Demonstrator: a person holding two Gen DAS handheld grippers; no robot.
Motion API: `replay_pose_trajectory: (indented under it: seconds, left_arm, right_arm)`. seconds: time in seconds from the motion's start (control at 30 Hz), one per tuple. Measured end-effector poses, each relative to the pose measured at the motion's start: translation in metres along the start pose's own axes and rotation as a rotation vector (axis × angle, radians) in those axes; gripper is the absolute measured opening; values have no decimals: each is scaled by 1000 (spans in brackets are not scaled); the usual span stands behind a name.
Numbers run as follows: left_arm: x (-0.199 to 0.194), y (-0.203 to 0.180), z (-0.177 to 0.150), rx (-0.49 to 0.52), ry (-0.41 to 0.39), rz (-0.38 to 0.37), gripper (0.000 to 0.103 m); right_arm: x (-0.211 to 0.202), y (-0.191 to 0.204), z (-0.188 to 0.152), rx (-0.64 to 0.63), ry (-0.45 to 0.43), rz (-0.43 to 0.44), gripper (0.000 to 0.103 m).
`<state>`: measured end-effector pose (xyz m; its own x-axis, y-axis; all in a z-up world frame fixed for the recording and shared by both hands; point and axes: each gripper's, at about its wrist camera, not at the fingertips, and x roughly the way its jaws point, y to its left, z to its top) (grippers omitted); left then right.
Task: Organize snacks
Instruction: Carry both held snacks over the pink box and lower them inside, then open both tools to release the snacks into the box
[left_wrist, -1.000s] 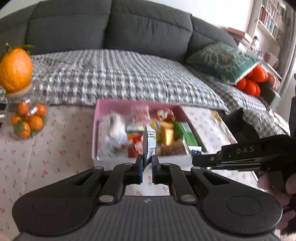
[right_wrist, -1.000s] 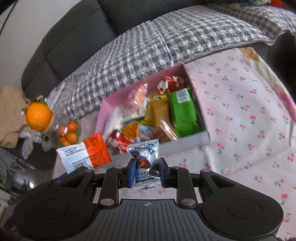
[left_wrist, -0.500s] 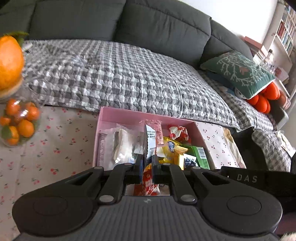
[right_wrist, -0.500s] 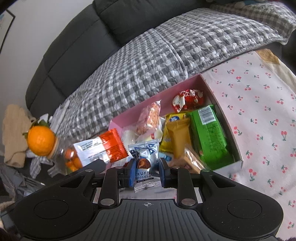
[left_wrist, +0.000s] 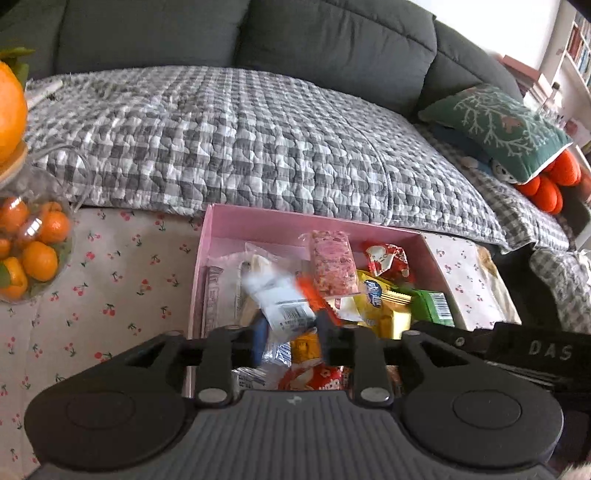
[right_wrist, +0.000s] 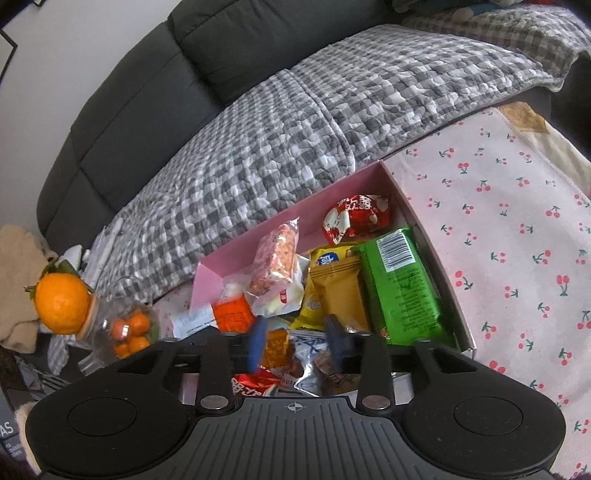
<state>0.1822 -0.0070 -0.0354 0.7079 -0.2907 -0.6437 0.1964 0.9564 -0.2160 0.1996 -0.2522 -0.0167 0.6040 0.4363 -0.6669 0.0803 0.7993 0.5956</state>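
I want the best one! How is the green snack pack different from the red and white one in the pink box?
The green snack pack is long, flat and plain green with a barcode; the red and white one is shorter, puffier and patterned. The green one lies along the pink box's side wall, the red one nearer the back corner. Both are sealed wrappers.

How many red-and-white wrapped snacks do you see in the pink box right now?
2. One red-and-white packet lies at the far end of the pink box, beyond the green pack. Another sits at the near end, partly behind the gripper. More may be buried.
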Motion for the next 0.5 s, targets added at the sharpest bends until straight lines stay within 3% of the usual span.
replay_pose_trajectory:
  seconds: [0.07, 0.13, 0.2, 0.5]
  left_arm:
    - [0, -1, -1, 9, -3, 13, 33]
    - [-2, -2, -2, 15, -11, 30, 50]
    - [-5, -2, -4, 15, -22, 41, 57]
    - [-24, -1, -10, 30, -38, 61, 75]
  right_arm:
    - [-2, 1, -1, -8, -6, 0, 52]
    - [-5, 4, 0, -25, -9, -8, 54]
    - [-8, 5, 0, -31, -14, -7, 58]
    - [-26, 4, -1, -38, -25, -12, 66]
